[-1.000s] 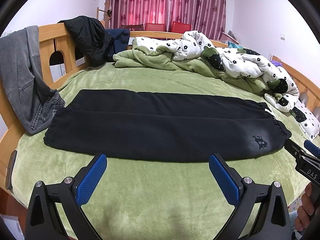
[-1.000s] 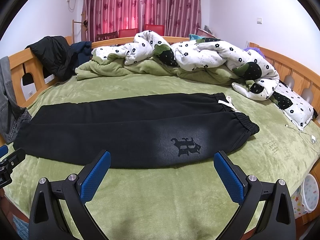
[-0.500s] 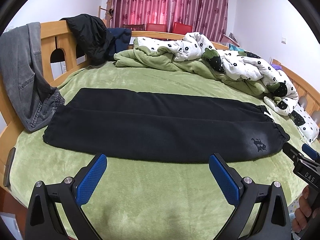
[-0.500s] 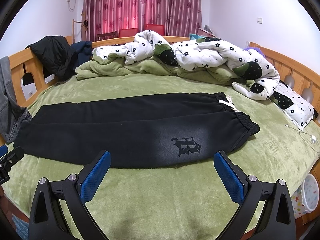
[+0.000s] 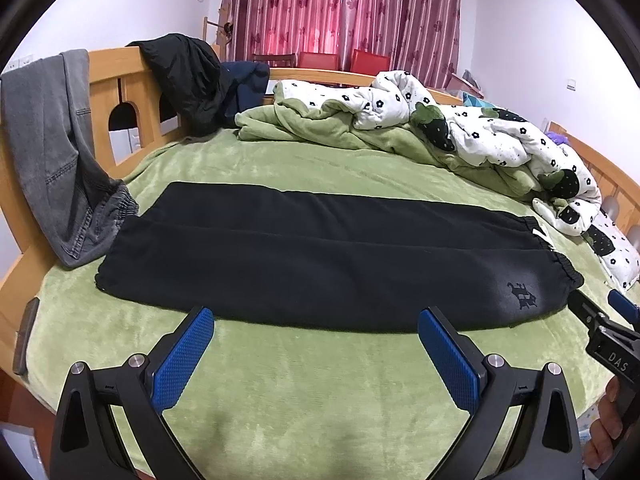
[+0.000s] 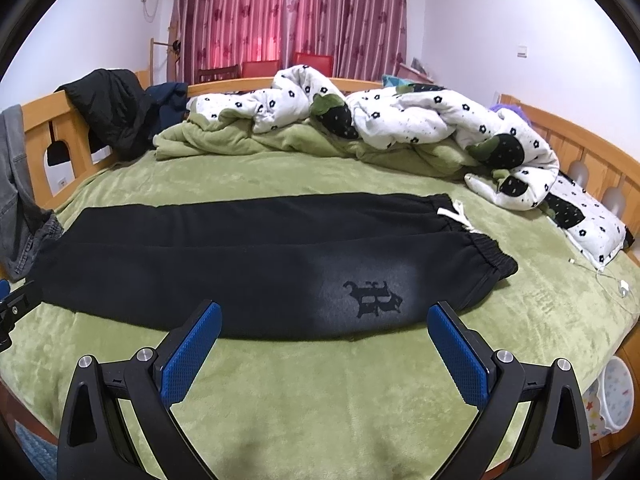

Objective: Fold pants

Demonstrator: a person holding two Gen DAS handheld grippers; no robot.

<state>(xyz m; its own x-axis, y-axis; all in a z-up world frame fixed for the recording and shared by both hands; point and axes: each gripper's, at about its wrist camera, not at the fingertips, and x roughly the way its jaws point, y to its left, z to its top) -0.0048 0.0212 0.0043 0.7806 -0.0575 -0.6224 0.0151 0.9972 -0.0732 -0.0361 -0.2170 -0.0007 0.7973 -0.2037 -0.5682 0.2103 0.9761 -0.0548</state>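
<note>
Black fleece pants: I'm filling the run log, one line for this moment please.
black fleece pants flat on green blanket | left gripper open | right gripper open | fold not started

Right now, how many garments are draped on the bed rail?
3. Grey jeans on the rail's near left end, a black jacket further along it, and a navy garment beside the jacket. More could be hidden under the jacket.

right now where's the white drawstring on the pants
In the right wrist view, the white drawstring lies at the waistband end of the black pants, on their right side, toward the floral quilt.
</note>
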